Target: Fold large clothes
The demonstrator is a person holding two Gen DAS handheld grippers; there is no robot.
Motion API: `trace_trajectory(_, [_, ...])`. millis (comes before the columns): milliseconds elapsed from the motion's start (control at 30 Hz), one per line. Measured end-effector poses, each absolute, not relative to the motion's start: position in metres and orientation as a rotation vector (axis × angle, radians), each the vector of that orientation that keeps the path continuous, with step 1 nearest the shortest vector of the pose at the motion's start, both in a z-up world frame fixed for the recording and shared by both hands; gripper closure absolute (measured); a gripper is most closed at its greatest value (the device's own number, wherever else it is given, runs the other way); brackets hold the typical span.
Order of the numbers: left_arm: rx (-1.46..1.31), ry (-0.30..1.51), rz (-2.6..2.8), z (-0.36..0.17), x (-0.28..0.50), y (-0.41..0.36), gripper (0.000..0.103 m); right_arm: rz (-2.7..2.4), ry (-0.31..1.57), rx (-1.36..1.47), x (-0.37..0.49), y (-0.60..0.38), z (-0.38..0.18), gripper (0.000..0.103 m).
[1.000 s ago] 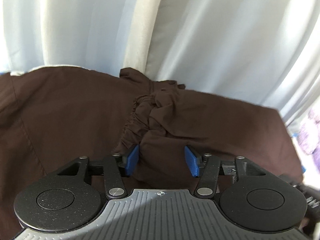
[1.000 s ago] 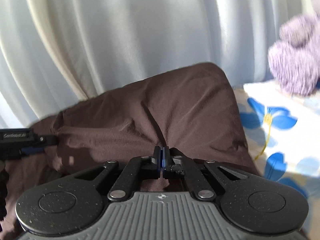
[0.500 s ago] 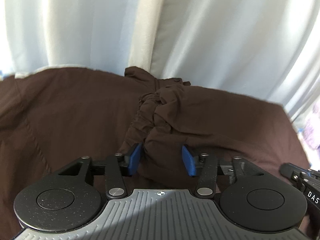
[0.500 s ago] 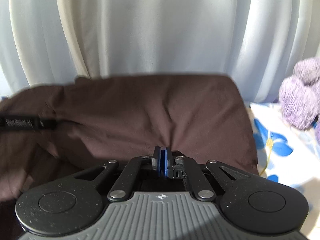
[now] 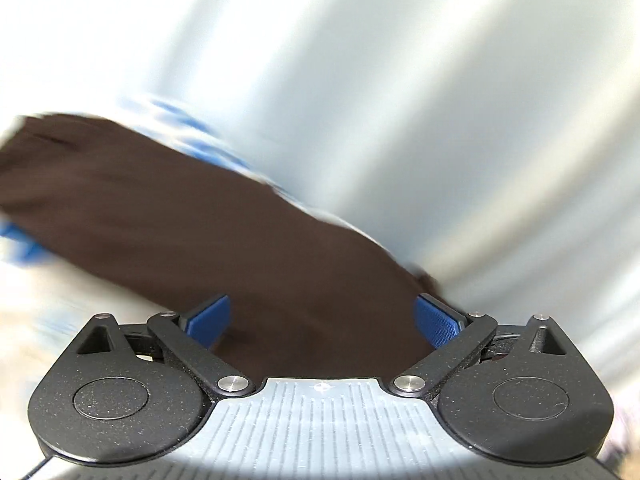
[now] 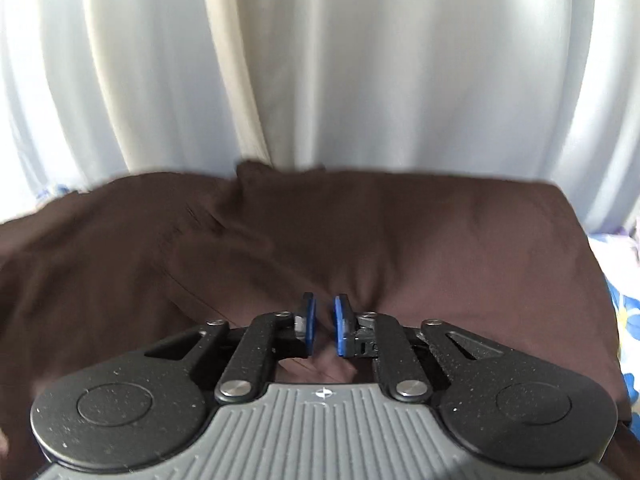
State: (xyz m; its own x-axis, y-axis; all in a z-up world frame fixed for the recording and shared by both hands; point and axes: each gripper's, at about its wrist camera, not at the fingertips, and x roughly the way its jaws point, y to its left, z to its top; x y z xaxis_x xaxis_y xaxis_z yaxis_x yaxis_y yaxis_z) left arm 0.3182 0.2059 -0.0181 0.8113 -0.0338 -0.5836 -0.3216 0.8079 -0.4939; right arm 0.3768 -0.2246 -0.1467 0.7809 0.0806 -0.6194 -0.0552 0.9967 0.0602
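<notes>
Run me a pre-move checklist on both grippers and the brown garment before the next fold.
1. Left gripper released: ok. Its jaws have just been opening and stand wide, blue pads clear of the cloth.
2. Right gripper released: ok. Its jaws have just been opening to a narrow gap; no cloth is pinched between the pads.
3. Brown garment lying flat: not ok, creases and a bunched ridge run across its left half.
4. Left wrist view sharp enough to aim: not ok, heavily blurred.
5. Garment on the floral sheet: ok, sheet shows at its right edge.
6. Next grab edge located: cannot tell.
</notes>
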Motion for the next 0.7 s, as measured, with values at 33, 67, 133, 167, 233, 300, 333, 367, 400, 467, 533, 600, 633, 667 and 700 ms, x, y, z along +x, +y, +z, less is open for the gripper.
trace_trajectory(33, [-0.645, 0.604, 0.246, -0.021, 0.314, 0.229, 0.002, 0.082, 0.682, 0.021, 0.381, -0.219, -0.151, 0.084])
trace_trajectory(67, [-0.672, 0.587, 0.314, -0.026, 0.31, 0.249, 0.002, 0.092, 0.749, 0.006, 0.39, -0.214, -0.161, 0.084])
trace_trajectory(133, [-0.705, 0.561, 0.438, -0.04, 0.304, 0.282, 0.002, 0.069, 0.767, 0.001, 0.396, -0.211, -0.167, 0.084])
trace_trajectory(167, [-0.712, 0.557, 0.498, -0.048, 0.301, 0.297, 0.002, 0.07, 0.769, 0.016, 0.396, -0.212, -0.163, 0.084])
trace_trajectory(233, [-0.75, 0.546, 0.578, -0.064, 0.297, 0.327, 0.003, 0.1, 0.752, 0.081, 0.389, -0.219, -0.154, 0.084])
trace_trajectory(300, [-0.834, 0.525, 0.609, -0.08, 0.292, 0.353, 0.01, 0.129, 0.727, 0.129, 0.381, -0.226, -0.147, 0.084])
trace_trajectory(333, [-0.893, 0.511, 0.617, -0.089, 0.291, 0.365, 0.014, 0.135, 0.712, 0.137, 0.375, -0.226, -0.142, 0.083])
trace_trajectory(367, [-0.939, 0.504, 0.616, -0.096, 0.287, 0.376, 0.019, 0.141, 0.7, 0.144, 0.371, -0.227, -0.14, 0.083])
trace_trajectory(400, [-0.984, 0.5, 0.623, -0.103, 0.287, 0.385, 0.022, 0.146, 0.691, 0.152, 0.366, -0.227, -0.138, 0.082])
trace_trajectory(467, [-1.036, 0.489, 0.645, -0.112, 0.289, 0.399, 0.026, 0.154, 0.675, 0.17, 0.356, -0.222, -0.133, 0.082])
trace_trajectory(533, [-1.058, 0.469, 0.649, -0.117, 0.289, 0.408, 0.032, 0.159, 0.671, 0.182, 0.347, -0.221, -0.128, 0.08])
trace_trajectory(600, [-1.078, 0.465, 0.635, -0.119, 0.293, 0.416, 0.048, 0.159, 0.667, 0.181, 0.341, -0.222, -0.126, 0.079])
trace_trajectory(633, [-1.081, 0.463, 0.624, -0.12, 0.295, 0.419, 0.056, 0.158, 0.668, 0.18, 0.337, -0.22, -0.127, 0.079])
trace_trajectory(667, [-1.071, 0.469, 0.625, -0.118, 0.294, 0.421, 0.07, 0.155, 0.672, 0.184, 0.335, -0.22, -0.127, 0.079])
trace_trajectory(700, [-1.052, 0.48, 0.636, -0.119, 0.295, 0.423, 0.083, 0.154, 0.676, 0.19, 0.334, -0.221, -0.128, 0.079])
